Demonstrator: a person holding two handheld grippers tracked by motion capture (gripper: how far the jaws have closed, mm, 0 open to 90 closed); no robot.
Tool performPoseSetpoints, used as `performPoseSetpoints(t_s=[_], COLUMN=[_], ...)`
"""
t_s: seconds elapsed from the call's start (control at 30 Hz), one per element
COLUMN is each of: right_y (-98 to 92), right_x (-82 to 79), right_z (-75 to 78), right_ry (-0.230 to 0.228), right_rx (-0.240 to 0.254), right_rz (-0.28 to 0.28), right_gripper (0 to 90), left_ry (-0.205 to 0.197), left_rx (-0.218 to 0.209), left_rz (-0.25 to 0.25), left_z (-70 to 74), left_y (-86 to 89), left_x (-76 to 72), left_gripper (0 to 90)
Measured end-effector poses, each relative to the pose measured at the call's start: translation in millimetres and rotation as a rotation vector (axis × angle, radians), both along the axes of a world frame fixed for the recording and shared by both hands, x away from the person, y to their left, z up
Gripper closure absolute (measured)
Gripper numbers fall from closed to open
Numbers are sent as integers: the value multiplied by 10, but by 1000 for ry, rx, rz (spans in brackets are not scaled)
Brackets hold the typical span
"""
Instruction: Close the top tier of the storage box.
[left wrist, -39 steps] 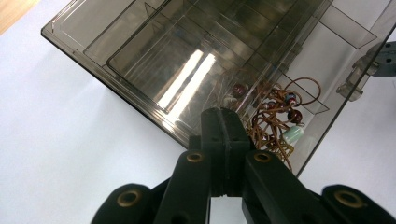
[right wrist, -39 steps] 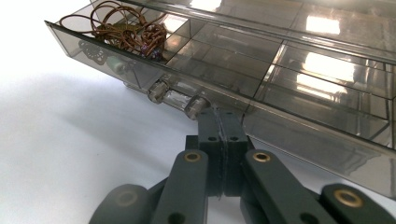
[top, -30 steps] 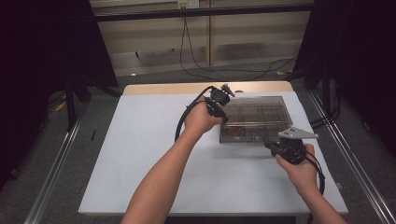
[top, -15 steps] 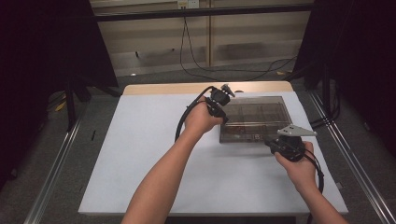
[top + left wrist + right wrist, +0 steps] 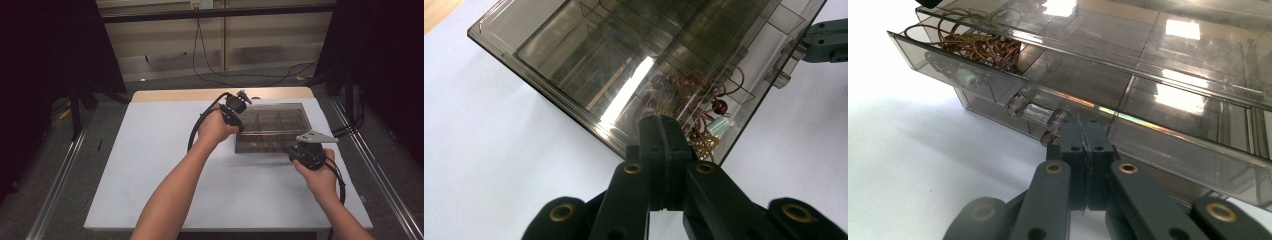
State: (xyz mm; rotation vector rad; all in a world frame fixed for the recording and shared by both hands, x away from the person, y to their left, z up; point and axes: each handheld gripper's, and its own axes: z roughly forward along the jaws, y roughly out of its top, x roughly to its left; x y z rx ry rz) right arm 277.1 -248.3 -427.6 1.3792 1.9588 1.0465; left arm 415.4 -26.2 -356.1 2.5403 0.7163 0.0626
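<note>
Pressing closed left gripper (image 5: 663, 131) on the organizer box (image 5: 272, 120) lid, the closed right gripper (image 5: 1082, 131) met the drawer handle (image 5: 1034, 114), beads (image 5: 719, 106) inside.

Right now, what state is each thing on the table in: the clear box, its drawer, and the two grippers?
Organizer box: flat on the table, lid closed.
Drawer: pulled slightly out, holding tangled bead jewellery.
Left gripper: jaws shut, pressing on the box top.
Right gripper: jaws shut, at the drawer's clear handle.
</note>
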Motion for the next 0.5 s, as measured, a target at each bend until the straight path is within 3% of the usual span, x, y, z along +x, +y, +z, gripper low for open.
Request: performPoseSetpoints(t_s=[0.5], right_y=[1], right_x=[59], right_z=[-16], right_ry=[-9], right_rx=[7], right_rz=[-14], right_gripper=[900], left_ry=[2], left_rx=[3], left_rz=[3], left_z=[1], left_y=[-3], left_x=[0], left_gripper=[900])
